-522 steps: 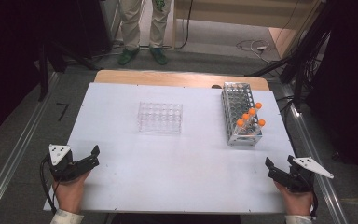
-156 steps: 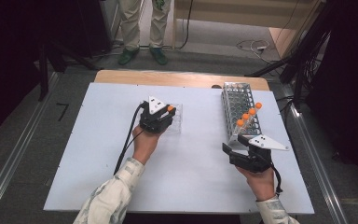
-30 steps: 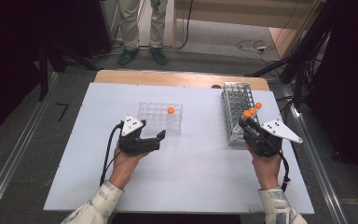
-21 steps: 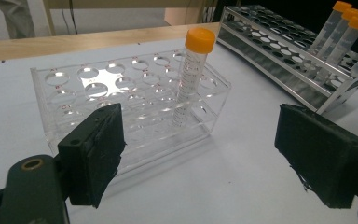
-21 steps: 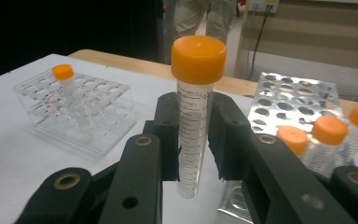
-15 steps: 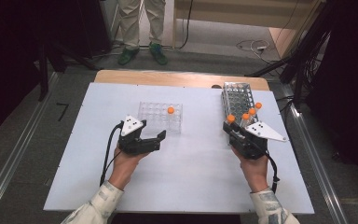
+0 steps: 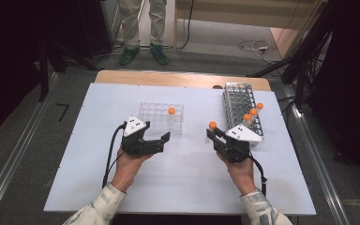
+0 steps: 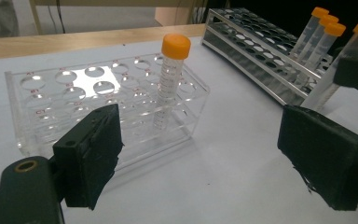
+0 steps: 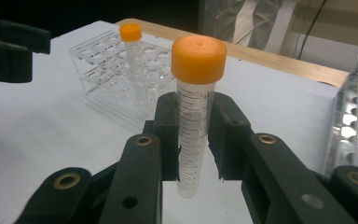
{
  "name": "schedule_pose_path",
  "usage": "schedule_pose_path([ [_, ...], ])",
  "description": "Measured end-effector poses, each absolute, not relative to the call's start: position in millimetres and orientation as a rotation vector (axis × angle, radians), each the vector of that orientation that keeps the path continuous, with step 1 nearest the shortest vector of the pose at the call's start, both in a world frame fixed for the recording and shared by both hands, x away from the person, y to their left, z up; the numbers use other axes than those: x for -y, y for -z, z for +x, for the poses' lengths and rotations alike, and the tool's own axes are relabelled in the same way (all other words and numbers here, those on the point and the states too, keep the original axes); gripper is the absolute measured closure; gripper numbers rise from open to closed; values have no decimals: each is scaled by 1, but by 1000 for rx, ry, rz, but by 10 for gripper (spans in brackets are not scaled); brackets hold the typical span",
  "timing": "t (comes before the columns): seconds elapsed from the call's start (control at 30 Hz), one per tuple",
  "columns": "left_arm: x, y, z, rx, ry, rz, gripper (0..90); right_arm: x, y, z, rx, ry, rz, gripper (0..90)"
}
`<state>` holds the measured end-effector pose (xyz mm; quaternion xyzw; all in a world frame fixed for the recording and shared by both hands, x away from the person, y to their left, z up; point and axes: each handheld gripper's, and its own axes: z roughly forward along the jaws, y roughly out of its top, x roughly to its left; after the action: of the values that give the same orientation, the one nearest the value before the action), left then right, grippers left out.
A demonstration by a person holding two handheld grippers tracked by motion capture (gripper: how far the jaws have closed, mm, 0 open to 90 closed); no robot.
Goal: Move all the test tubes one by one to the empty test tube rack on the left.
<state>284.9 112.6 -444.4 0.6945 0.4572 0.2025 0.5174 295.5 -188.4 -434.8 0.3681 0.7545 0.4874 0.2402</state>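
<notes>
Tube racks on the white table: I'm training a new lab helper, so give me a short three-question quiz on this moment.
1. True or false: the right gripper is shut on an orange-capped tube.
2. How many tubes stand in the clear rack?
A. none
B. one
C. three
3. Fill in: the left gripper has its jaws ____ and holds nothing.

Key:
1. true; its jaws clamp the tube upright.
2. B; one tube with an orange cap stands there, while three more stay in the metal rack.
3. open.
</notes>
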Motion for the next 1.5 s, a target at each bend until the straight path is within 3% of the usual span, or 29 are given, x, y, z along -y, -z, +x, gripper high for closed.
schedule_pose_path([
  [0.77,-96,428,278,-1012,-453,1649,176,145,443,294,-2179,-1363,919,717],
  [0.97,-92,427,276,-974,-442,1656,251,130,447,291,-2215,-1364,883,717],
  [1.27,-87,429,273,-898,-426,1687,487,108,448,287,-2260,-1396,831,717],
  [1.5,-83,430,271,-877,-422,1704,560,103,447,284,-2268,-1412,816,717],
])
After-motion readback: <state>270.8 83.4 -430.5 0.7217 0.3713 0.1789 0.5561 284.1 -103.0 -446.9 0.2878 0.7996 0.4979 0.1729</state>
